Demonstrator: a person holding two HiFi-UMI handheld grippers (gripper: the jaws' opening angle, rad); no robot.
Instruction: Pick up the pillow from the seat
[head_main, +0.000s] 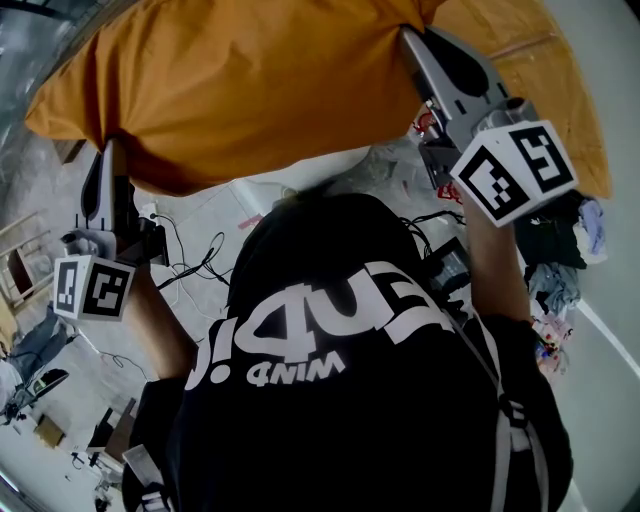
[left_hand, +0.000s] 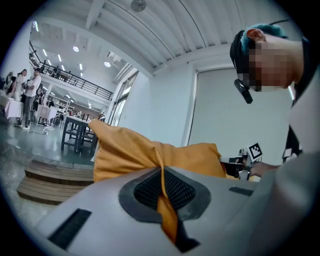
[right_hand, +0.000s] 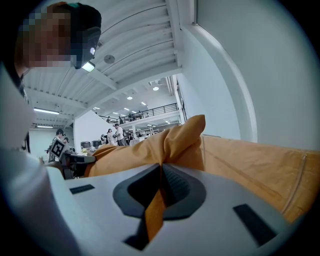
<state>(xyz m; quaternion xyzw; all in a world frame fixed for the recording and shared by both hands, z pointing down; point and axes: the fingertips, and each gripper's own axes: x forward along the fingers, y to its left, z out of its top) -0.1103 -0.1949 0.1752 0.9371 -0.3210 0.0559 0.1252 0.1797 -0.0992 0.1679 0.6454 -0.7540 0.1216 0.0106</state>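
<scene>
An orange pillow (head_main: 250, 80) hangs in the air in front of the person, held at both ends. My left gripper (head_main: 108, 150) is shut on the pillow's left corner; in the left gripper view the orange fabric (left_hand: 165, 200) is pinched between the closed jaws of the left gripper (left_hand: 162, 187). My right gripper (head_main: 412, 38) is shut on the pillow's right corner, and the right gripper view shows a fold of the pillow (right_hand: 175, 145) clamped in the right gripper (right_hand: 159, 192). A second orange cushion surface (right_hand: 260, 160) lies to the right behind it.
Below, the floor (head_main: 210, 215) carries black cables (head_main: 195, 260), clothes and clutter (head_main: 560, 270) at the right, and wooden furniture (head_main: 20, 265) at the left. Wooden steps (left_hand: 50, 180), tables and distant people (left_hand: 25, 95) show in the hall. A white wall (right_hand: 240, 75) stands at the right.
</scene>
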